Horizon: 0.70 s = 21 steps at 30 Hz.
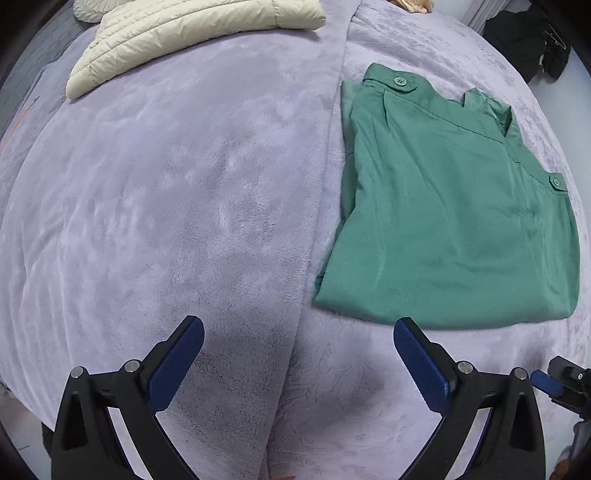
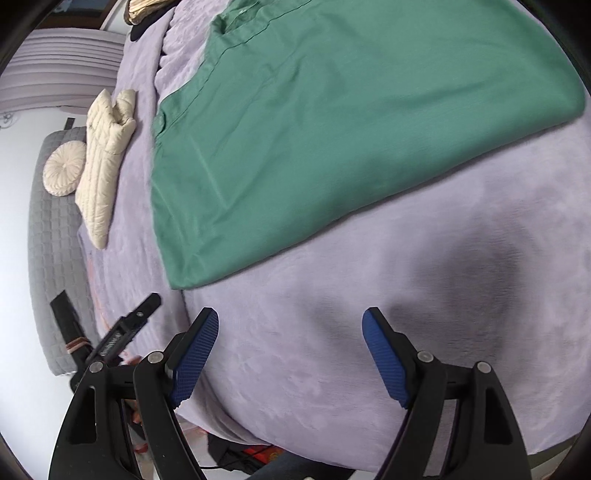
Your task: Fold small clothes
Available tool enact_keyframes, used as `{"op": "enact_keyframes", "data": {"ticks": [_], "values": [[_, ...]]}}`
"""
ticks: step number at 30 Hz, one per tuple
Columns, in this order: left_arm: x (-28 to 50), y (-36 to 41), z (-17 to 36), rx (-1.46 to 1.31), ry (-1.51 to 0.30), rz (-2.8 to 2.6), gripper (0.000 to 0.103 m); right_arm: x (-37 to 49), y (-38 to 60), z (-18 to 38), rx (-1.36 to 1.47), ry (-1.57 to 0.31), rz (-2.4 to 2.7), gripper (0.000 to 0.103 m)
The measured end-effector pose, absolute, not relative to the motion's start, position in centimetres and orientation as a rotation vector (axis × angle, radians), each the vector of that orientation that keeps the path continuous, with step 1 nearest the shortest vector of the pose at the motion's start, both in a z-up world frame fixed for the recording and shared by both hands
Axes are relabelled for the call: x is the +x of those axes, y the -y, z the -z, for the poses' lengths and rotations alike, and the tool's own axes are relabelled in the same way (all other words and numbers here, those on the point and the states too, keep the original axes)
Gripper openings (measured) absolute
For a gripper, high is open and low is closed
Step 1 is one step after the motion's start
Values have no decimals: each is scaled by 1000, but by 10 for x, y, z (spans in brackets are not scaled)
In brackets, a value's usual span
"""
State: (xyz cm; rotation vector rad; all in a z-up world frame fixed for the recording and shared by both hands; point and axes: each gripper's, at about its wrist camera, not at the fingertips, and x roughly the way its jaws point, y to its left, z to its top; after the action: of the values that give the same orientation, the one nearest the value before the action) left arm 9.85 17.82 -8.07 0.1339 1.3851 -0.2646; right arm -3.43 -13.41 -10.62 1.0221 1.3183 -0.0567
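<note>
A green buttoned garment [image 1: 447, 206] lies folded into a rough rectangle on the lilac fleece blanket [image 1: 177, 206], right of the blanket's seam. In the right wrist view it [image 2: 332, 122] fills the upper middle. My left gripper [image 1: 298, 334] is open and empty, above the blanket just short of the garment's near edge. My right gripper [image 2: 290, 326] is open and empty, above bare blanket below the garment's near corner. Its tip shows at the left wrist view's right edge [image 1: 554, 380].
A cream quilted jacket [image 1: 184, 33] lies at the blanket's far side; it also shows in the right wrist view [image 2: 105, 158], next to a round cream cushion [image 2: 64, 168] on a grey quilted cover [image 2: 51, 258]. Dark clothes [image 1: 524, 40] lie on the floor beyond the bed.
</note>
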Motion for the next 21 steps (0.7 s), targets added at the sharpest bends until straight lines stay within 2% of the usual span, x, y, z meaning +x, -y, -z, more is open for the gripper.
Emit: {"op": "enact_keyframes", "data": {"ticks": [6, 10, 14, 21], "values": [[110, -199, 100, 11, -1497, 287, 103, -7, 112, 136, 1195, -1286, -42, 83], [116, -210, 102, -66, -1504, 307, 103, 10, 98, 161, 1314, -1246, -84, 83], [123, -213, 99, -114, -1492, 349, 103, 23, 95, 184, 1448, -1157, -88, 84], [147, -201, 104, -214, -1509, 445, 103, 44, 100, 190, 1605, -997, -79, 86]]}}
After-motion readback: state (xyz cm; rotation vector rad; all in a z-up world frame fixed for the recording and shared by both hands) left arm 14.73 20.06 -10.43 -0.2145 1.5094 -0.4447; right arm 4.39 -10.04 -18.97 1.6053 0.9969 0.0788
